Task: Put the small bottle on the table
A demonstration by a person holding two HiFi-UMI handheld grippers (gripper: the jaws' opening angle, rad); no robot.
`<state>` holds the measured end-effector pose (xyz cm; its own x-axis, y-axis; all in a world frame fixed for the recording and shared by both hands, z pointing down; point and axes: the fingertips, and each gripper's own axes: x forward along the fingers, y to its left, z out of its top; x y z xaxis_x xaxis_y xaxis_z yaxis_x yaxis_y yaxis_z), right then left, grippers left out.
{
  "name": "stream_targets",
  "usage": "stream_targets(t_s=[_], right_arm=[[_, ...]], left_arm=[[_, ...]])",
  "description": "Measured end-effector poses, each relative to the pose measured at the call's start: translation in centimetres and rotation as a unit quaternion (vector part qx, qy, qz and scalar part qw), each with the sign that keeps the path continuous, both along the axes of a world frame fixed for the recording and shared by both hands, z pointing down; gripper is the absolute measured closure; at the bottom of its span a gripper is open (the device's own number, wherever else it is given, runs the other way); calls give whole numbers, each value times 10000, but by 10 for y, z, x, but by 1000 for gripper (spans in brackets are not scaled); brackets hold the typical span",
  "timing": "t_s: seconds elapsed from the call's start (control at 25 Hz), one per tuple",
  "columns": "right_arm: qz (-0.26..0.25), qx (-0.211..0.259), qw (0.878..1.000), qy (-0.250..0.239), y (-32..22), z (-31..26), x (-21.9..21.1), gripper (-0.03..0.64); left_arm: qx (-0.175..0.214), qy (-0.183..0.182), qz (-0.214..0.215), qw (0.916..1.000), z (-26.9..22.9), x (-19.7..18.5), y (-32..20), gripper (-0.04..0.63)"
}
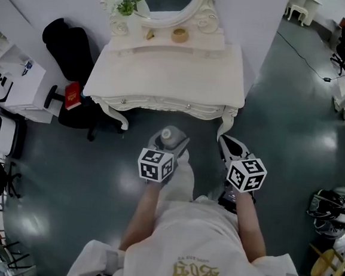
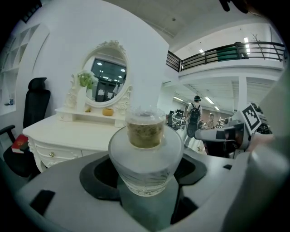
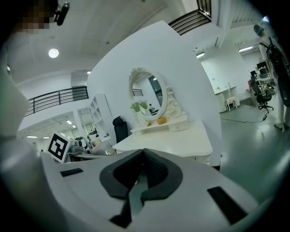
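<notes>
A person in a white top, seen from above, stands on a dark glossy floor [image 1: 293, 133] facing a white carved counter [image 1: 166, 74]; the left tongs [image 1: 172, 143] grasp a small bottle [image 2: 145, 158] of clear glass, with one dark pad pressed on each flank of its wide round body; the bottle stands upright in the grip, over the floor just short of the counter's front edge and not touching the counter; its narrow neck holds something yellowish, hard to identify through the glass, and its base is hidden behind the tongs' grey body; from above only its pale round top shows between the jaws; the right tongs [image 3: 142, 167] are clenched with their ribbed pads pressed together and nothing between them, held just beside the counter's front right leg; a marker cube [image 1: 156, 165] rides on each pair of tongs and covers the hands; at the counter's back edge an oval mirror [image 1: 172, 2] is cut off by the picture's top, with white flowers [image 1: 127, 1] at its left and a small round tan thing [image 1: 179, 35], too small to name, on a low shelf; a black chair [image 1: 69, 47] stands by the counter's left end, with a red thing [image 1: 73, 95] beside it, unclear whether book or box.
</notes>
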<state>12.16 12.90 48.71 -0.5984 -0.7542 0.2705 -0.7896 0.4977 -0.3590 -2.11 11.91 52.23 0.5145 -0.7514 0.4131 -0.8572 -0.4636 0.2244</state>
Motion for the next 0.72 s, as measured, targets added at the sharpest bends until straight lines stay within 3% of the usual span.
stream_targets(t_s=[0.2, 0.36, 0.72], right_arm=[[59, -119, 9998, 147, -54, 16, -8, 603], [41, -59, 9985, 542, -112, 21, -25, 603], [323, -215, 9980, 506, -236, 23, -62, 604]], left_arm=[[-52, -8, -22, 10000, 10, -14, -55, 249], [-63, -116, 62, 9999, 12, -28, -119, 249], [3, -295, 400, 9988, 7, -60, -248, 249]])
